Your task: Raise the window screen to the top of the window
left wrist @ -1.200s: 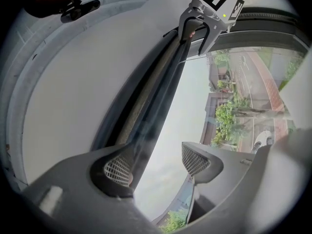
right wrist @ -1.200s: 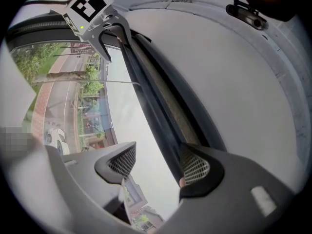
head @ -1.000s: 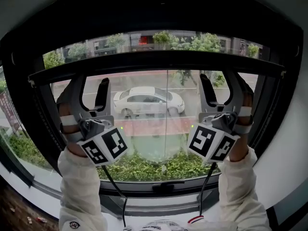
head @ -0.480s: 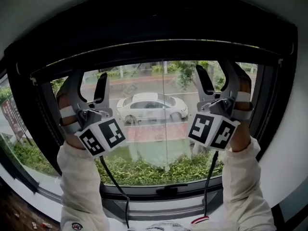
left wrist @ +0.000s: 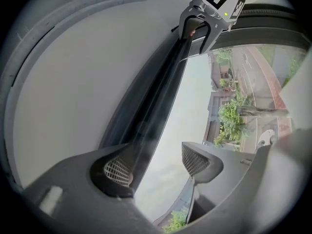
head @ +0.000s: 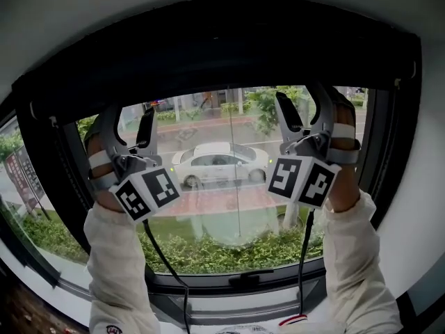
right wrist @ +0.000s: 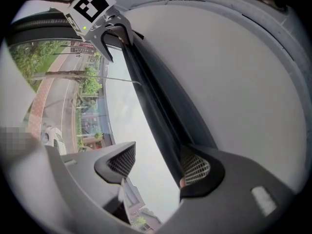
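High at the window's head, the window screen shows only as its dark bottom bar, lying close under the dark housing. Nearly all of the glass pane below it is bare. Left tool and right tool point upward at the bar's left and right parts, each with jaws apart and nothing pinched. In each gripper view the bar appears to rest at the pad on the white-wall side, and the other pad stands free against sky. Judgement: the step in hand is the last of the lift. To do it well, push with both tools evenly so the bar stays level and does not bind in the side frame. Keep the bar seated on the one pad, with no clamping, and ease off as it meets the housing. Materials: bar rigid, matt black, long and narrow. Pads grey with a fine grid texture, likely some grip. Tool bodies smooth grey moulded shells. Wall above plain, white, smooth.
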Motion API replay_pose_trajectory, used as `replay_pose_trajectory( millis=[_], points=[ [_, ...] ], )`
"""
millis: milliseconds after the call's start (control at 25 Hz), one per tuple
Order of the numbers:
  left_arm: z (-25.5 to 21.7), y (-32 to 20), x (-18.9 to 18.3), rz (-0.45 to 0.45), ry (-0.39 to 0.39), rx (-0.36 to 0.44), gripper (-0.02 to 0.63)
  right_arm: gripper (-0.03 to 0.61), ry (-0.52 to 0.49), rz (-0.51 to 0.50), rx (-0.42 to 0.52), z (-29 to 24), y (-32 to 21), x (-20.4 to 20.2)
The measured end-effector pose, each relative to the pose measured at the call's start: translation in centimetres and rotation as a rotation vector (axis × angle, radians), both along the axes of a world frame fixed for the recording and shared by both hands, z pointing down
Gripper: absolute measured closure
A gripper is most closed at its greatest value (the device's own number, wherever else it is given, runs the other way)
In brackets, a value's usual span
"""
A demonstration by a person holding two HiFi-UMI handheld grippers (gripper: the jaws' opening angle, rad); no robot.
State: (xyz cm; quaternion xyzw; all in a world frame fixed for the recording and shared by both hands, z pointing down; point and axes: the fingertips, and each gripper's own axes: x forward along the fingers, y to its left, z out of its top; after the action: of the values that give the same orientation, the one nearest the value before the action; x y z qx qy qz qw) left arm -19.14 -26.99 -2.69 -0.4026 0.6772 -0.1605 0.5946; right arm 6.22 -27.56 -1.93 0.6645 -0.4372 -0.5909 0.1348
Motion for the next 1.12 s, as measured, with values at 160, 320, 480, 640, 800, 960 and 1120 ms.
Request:
replay_pose_trajectory(
  millis=[160,320,480,640,800,960,1120],
  points=[
    [0.0,-0.2,-0.1,-0.023,-0.002,-0.002,0.304,0.302,0.003,0.001,-0.004,-0.1,-0.1,0.0],
    [0.1,-0.1,0.0,-0.017,-0.002,-0.028,0.304,0.302,-0.024,-0.061,-0.010,-0.1,0.1,-0.2],
    [0.1,0.4,-0.1,0.013,0.007,-0.042,0.304,0.307,-0.053,-0.154,0.004,-0.3,0.9,-0.4],
    [1.2,1.7,0.8,0.021,-0.008,-0.044,0.304,0.346,-0.067,-0.173,-0.010,0.4,2.1,0.0],
    [2.9,3.5,2.0,0.069,0.025,-0.059,0.304,0.354,-0.122,-0.225,-0.071,2.2,3.4,0.8],
    [5.0,4.9,2.1,0.147,0.145,-0.058,0.305,0.372,-0.214,-0.281,-0.135,4.6,4.0,2.5],
    [7.4,6.8,1.4,0.171,0.233,-0.028,0.333,0.443,-0.304,-0.327,-0.172,8.0,4.6,4.5]
  ],
)
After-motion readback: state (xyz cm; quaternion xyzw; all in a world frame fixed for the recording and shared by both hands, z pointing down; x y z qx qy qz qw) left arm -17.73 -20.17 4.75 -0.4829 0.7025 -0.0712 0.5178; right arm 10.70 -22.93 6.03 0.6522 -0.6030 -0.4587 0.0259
